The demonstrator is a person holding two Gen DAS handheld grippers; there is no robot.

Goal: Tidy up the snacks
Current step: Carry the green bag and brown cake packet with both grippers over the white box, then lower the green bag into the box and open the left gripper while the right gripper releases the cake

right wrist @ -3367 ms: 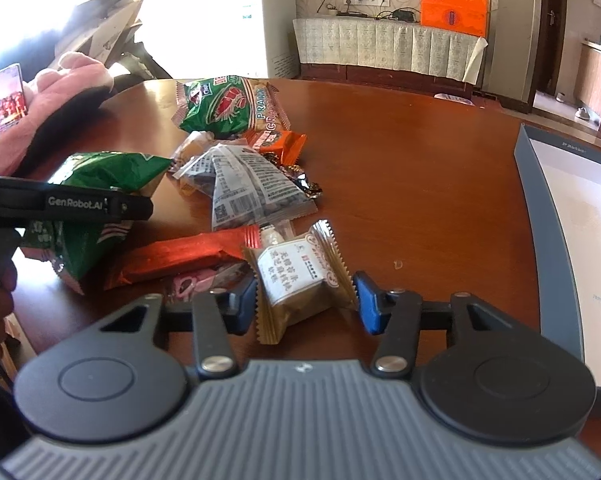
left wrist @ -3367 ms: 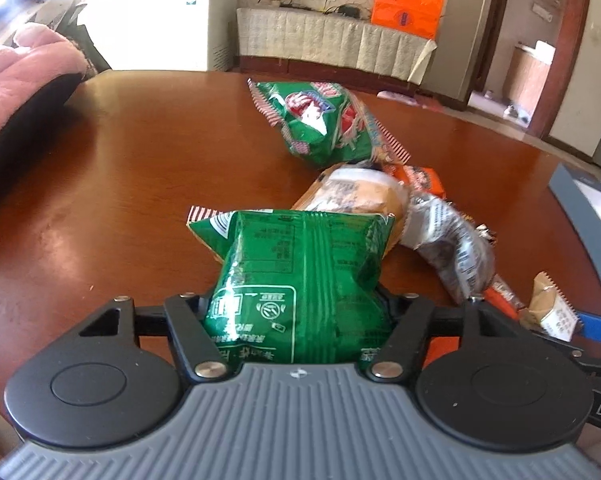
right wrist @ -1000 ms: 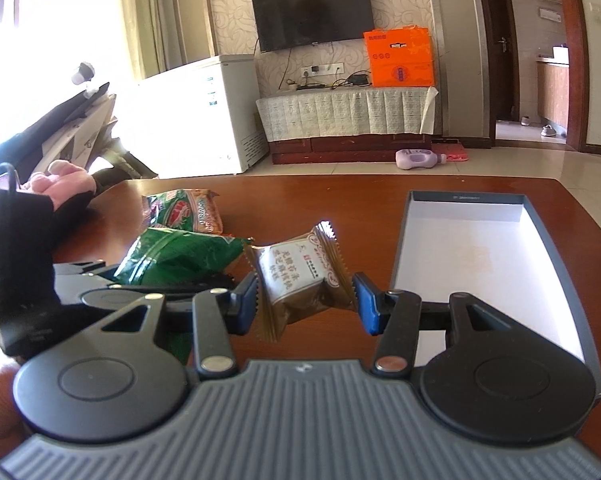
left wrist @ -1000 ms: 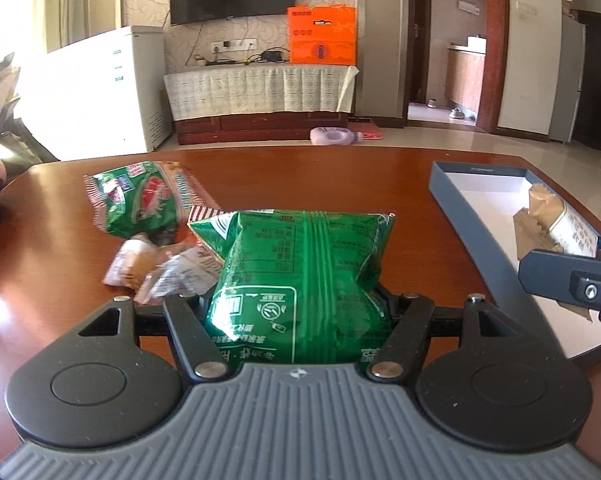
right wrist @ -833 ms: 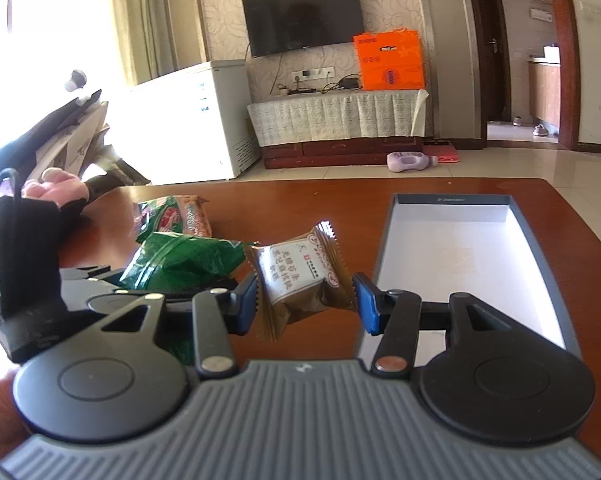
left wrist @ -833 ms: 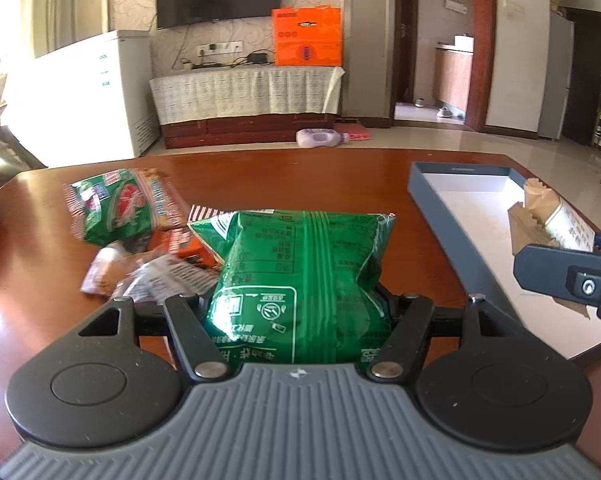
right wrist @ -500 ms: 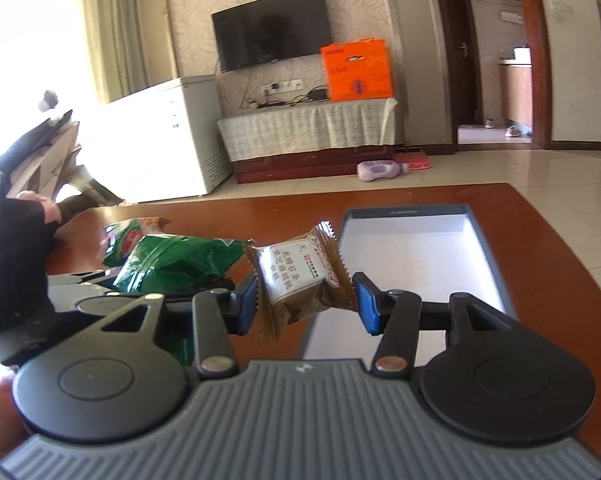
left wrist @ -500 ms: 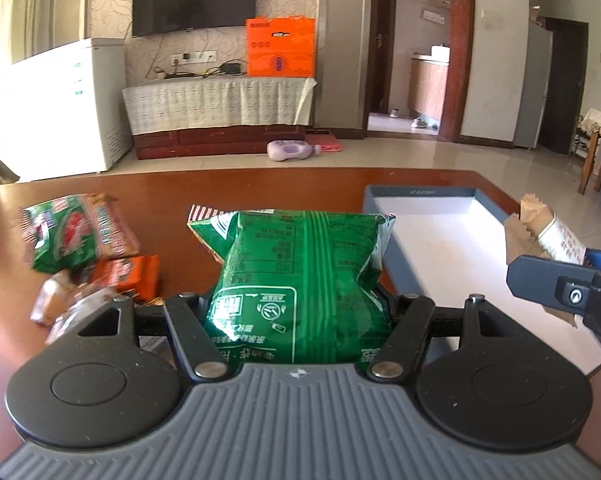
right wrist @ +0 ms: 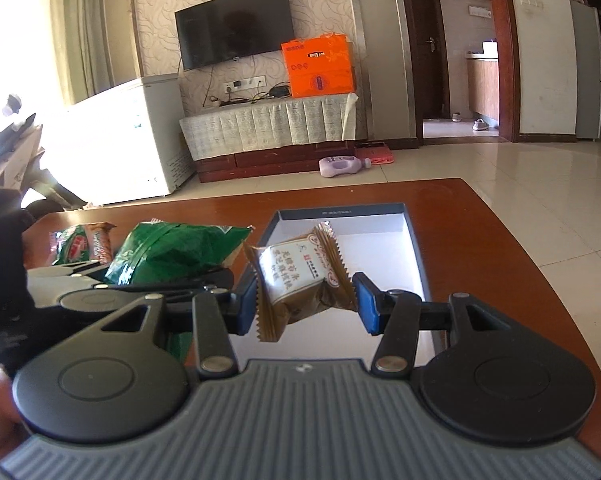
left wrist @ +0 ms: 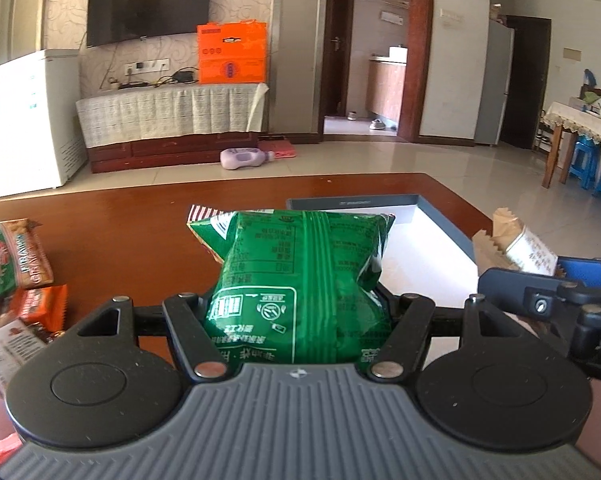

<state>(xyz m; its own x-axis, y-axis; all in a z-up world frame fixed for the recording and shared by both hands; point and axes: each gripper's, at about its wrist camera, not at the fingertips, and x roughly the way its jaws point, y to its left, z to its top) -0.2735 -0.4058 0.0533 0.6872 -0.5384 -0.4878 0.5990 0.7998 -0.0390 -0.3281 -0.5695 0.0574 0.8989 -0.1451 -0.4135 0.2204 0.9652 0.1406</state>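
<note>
- The left gripper (left wrist: 298, 312) has its jaws clamped on one green snack bag (left wrist: 300, 280), carried clear of the tabletop (left wrist: 140, 220).
- The right gripper (right wrist: 306, 300) pinches one small brown pastry packet (right wrist: 296, 280) by its sides, above the box.
- At twelve o'clock lies one open blue-grey box (right wrist: 414, 248), white inside, with nothing in it.
- At nine o'clock roughly four snacks wait, among them a green-and-red bag (left wrist: 8, 256) and an orange packet (left wrist: 40, 306).
- Risks, as I judge them: the puffy bag may slip or burst under pressure; the grippers, close beside each other, may collide over the box.
</note>
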